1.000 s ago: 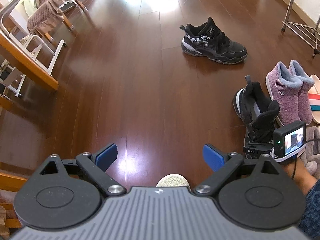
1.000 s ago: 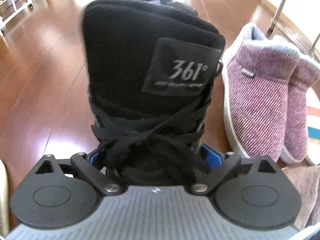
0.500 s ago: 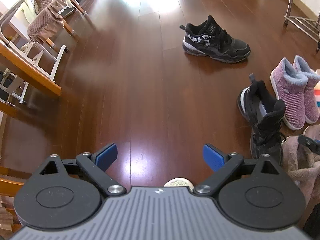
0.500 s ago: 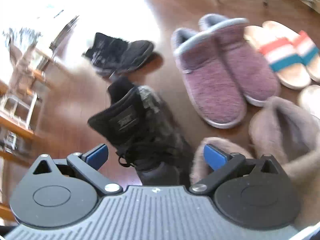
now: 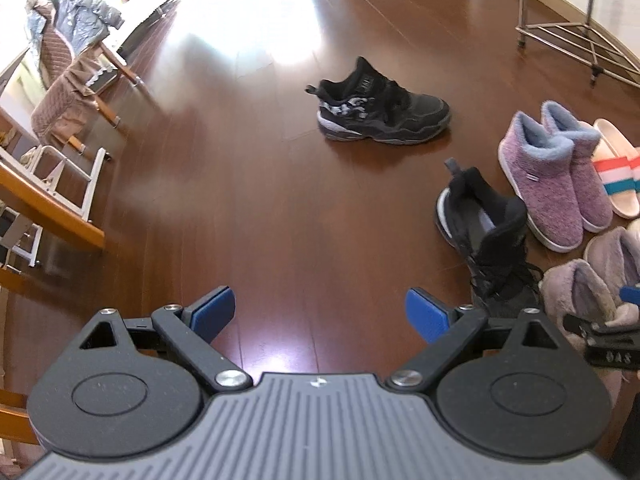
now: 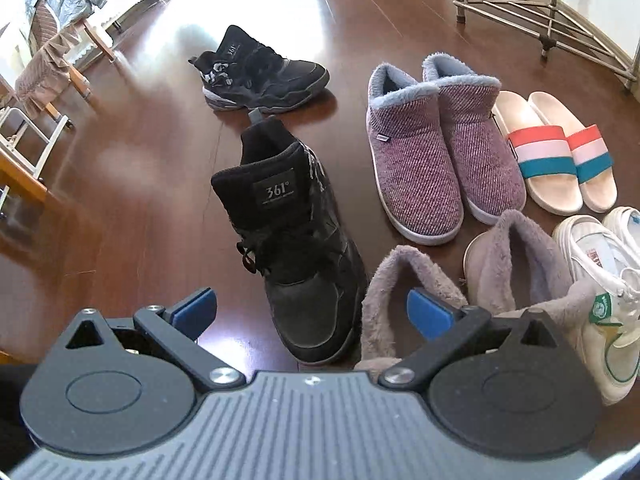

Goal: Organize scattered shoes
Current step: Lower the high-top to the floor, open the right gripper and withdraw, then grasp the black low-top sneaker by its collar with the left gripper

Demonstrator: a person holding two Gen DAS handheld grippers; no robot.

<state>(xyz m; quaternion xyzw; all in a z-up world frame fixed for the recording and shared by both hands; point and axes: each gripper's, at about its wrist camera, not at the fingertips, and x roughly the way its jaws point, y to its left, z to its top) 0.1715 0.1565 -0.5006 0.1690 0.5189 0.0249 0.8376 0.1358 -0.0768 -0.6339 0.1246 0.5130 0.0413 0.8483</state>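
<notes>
Count of footwear on the dark wooden floor (image 6: 152,208):

Black lace-up sneakers: two. One near the centre (image 6: 296,248), one far and apart (image 6: 260,76).

Purple knitted ankle slippers with blue fleece lining: two, side by side, far right (image 6: 412,168) (image 6: 476,144).

Grey furry ankle slippers: two, near right (image 6: 404,300) (image 6: 516,260).

Cream slide sandals with red, pink and teal bands: two, far right (image 6: 540,160) (image 6: 580,152).

White low sneakers with green trim: two at the near right edge, one whole (image 6: 596,300), one cut off by the edge (image 6: 624,224).

Metal rack: one, far right (image 6: 540,20).

White sneakers (image 6: 600,292): cut off at the right edge. Grey fleece boots (image 6: 404,300): toes hidden behind the right gripper (image 6: 312,312). Nearer black sneaker (image 5: 492,248): toe hidden behind the left gripper (image 5: 320,312). Metal rack (image 5: 576,36): top cropped.
</notes>
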